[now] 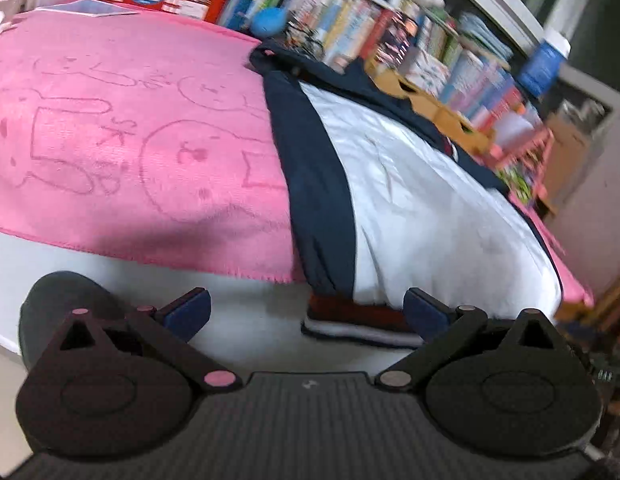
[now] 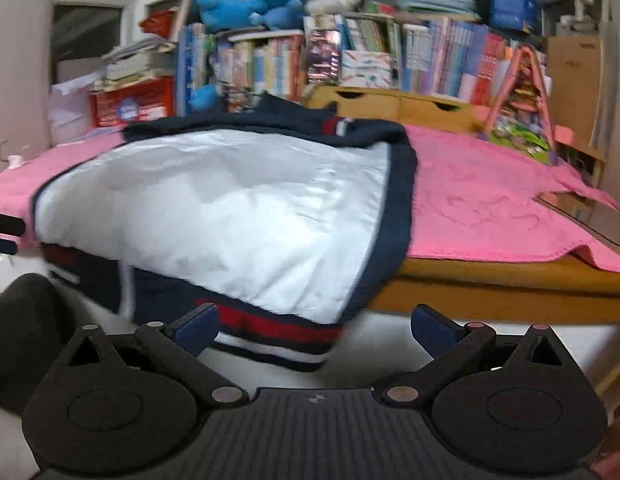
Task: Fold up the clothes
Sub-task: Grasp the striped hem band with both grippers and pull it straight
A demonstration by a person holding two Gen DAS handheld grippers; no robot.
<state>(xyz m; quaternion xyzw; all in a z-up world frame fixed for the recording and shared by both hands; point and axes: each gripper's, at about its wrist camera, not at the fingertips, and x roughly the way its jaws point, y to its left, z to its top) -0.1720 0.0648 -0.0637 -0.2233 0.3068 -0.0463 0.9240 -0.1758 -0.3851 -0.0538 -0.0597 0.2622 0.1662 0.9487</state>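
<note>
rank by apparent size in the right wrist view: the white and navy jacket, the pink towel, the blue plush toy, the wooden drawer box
1. White and navy jacket, though it is nearest the camera
2. Pink towel, partly covered by the jacket
3. Wooden drawer box and blue plush toy look alike

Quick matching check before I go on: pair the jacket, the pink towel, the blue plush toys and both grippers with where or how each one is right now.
Things:
1. jacket
2. pink towel
3. blue plush toys
4. left gripper and right gripper

States:
A. on top of the books
B. jaws open, holding nothing
C. spread over the table
D. lying on the towel, striped hem over the front edge

Pairs: 1-D, 2-C, 3-A, 4-B
</note>
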